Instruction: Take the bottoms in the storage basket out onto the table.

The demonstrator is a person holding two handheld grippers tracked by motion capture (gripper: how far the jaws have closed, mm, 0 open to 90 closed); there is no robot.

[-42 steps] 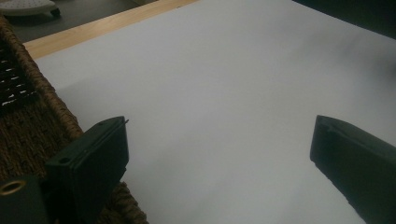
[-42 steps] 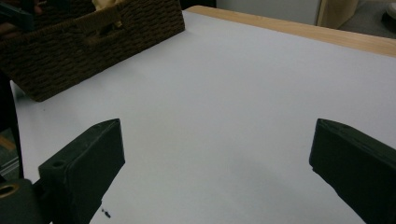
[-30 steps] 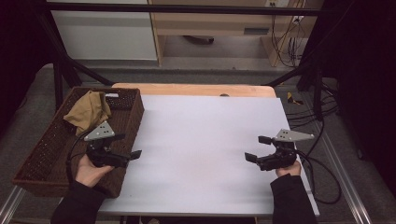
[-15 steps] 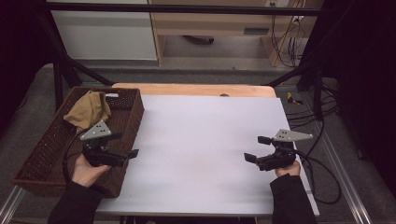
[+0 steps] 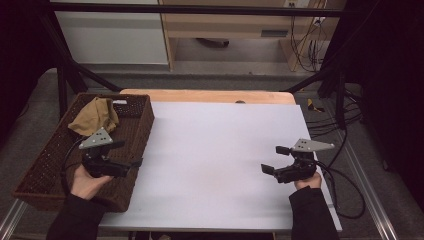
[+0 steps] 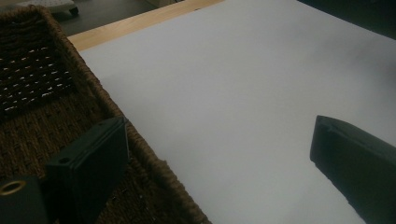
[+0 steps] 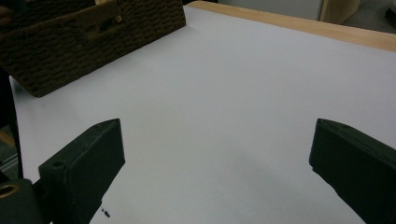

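White table (image 5: 220, 150), left gripper (image 5: 131, 154) over wicker basket (image 5: 55, 150), tan cloth (image 5: 95, 116) beyond

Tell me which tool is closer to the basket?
The left tool. It hangs over the brown basket, above its near wall, while the right tool is across the white table.

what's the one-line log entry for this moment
left gripper: open, over basket edge | right gripper: open, over white table | cloth: in basket, untouched

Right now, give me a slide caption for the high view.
Both grippers open: left gripper over the wicker basket holding a tan cloth, right gripper above the white tabletop.
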